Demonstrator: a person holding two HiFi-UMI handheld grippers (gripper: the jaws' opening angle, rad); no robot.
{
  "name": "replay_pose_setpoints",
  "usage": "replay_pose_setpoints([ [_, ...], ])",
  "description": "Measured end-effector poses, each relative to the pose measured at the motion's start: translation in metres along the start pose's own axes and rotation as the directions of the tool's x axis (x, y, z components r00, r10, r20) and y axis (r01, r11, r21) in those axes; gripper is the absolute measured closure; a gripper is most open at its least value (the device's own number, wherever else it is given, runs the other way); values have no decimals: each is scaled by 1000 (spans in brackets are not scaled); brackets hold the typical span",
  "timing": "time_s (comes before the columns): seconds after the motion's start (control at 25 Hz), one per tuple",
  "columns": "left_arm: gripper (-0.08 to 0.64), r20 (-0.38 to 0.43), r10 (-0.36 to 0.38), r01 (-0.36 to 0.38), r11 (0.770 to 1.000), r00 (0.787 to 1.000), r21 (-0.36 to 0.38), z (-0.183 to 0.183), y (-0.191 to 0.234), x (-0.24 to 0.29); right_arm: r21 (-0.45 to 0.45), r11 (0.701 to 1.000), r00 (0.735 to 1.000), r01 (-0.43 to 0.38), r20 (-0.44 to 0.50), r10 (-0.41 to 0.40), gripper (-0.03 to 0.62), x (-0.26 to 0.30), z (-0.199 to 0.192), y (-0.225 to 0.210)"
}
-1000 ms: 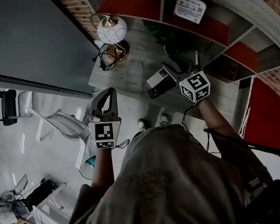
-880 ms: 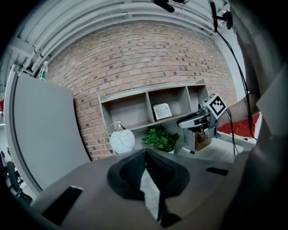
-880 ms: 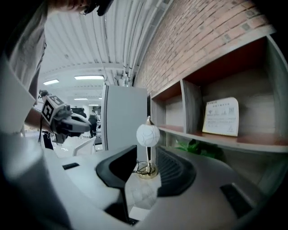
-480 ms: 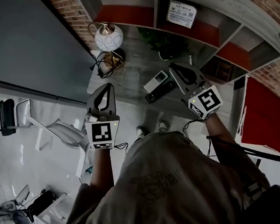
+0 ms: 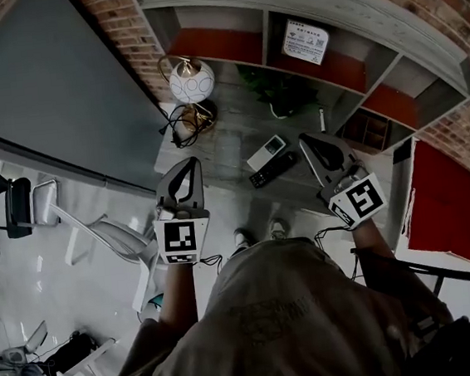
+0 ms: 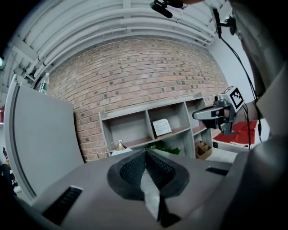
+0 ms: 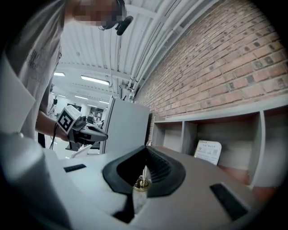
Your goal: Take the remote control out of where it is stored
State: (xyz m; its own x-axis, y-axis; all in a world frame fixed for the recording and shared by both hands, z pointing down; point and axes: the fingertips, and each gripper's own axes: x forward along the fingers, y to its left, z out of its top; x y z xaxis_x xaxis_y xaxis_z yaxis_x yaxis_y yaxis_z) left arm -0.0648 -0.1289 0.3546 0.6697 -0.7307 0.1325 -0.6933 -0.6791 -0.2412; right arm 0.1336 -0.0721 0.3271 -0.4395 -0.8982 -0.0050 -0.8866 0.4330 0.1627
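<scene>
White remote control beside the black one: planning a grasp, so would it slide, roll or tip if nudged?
The flat white remote control lies on the grey wooden top, so it would probably slide, not roll or tip. It looks rigid and likely light. The black remote control lies close beside it, so a push that way may shove both.

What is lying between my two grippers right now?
In the head view, a white remote and a black remote lie side by side on the grey shelf top between the left gripper and the right gripper.
</scene>
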Motion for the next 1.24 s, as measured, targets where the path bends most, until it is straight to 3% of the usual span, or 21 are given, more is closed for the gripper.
replay_pose_setpoints([
  [1.24, 549, -1, -14, 14, 999, 1000, 33, 7, 5, -14, -40, 999, 1000, 4, -18, -5, 580, -17, 5, 18],
])
